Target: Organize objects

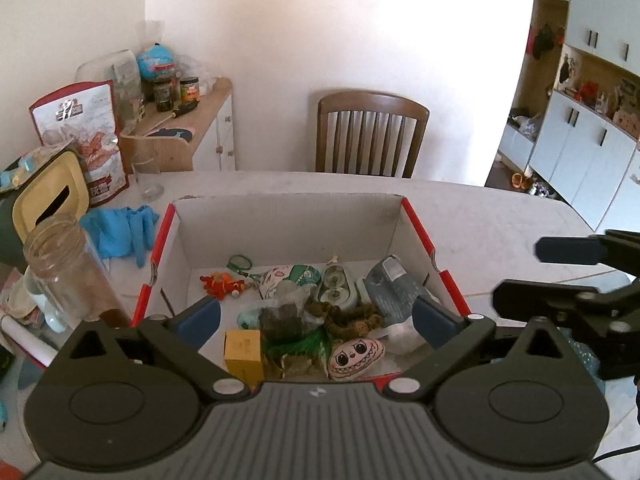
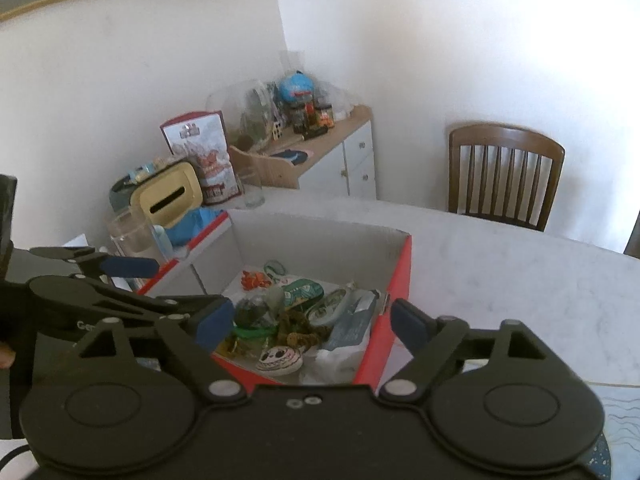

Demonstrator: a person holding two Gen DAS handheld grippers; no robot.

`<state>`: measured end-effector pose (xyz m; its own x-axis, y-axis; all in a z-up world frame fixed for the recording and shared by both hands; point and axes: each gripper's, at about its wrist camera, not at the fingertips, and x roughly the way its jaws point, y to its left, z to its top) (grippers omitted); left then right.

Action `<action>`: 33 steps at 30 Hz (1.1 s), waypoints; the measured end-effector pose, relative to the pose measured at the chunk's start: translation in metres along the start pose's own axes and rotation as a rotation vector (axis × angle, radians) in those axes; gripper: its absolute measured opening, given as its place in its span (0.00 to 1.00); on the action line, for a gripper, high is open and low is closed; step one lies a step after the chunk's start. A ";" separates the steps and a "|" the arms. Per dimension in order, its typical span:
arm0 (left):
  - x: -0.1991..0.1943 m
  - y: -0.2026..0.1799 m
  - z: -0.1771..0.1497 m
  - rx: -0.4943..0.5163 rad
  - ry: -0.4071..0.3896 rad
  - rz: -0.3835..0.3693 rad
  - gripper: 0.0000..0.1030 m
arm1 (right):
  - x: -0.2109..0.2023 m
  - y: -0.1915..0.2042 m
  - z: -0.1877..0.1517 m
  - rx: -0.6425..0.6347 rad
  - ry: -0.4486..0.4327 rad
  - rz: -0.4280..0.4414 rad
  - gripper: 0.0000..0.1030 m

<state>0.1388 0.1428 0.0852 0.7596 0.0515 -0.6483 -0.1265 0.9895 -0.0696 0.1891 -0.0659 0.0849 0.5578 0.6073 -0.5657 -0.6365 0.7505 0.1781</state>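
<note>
1. Both jaws of the left hand-held gripper [image 1: 316, 318] stand spread wide and grasp nothing; the box's contents lie beyond them.
2. Right hand-held gripper [image 2: 312, 322] likewise released, nothing between its blue pads.
3. Just beyond, at 12 o'clock, the red-and-white cardboard box [image 1: 288, 216] sits on the table [image 1: 500, 216], holding a shark-face pouch [image 1: 356, 354], a yellow carton [image 1: 242, 352] with unreadable print, and an orange toy [image 1: 220, 286].
4. At 10 o'clock stands a red-trimmed snack bag [image 1: 86, 128]; its writing is illegible.
</note>
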 end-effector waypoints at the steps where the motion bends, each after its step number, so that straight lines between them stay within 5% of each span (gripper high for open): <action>1: -0.001 0.001 -0.001 -0.004 0.001 -0.003 1.00 | -0.003 -0.001 -0.001 0.004 -0.008 0.004 0.92; 3: -0.004 0.001 -0.003 -0.010 0.000 -0.005 1.00 | -0.008 -0.002 -0.002 0.011 -0.023 0.004 0.99; 33: -0.025 -0.017 -0.016 0.018 -0.018 0.080 1.00 | -0.021 0.003 -0.018 0.042 -0.026 -0.038 0.99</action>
<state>0.1117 0.1225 0.0910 0.7588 0.1325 -0.6377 -0.1756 0.9844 -0.0045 0.1656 -0.0809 0.0832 0.5954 0.5843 -0.5514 -0.5919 0.7831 0.1907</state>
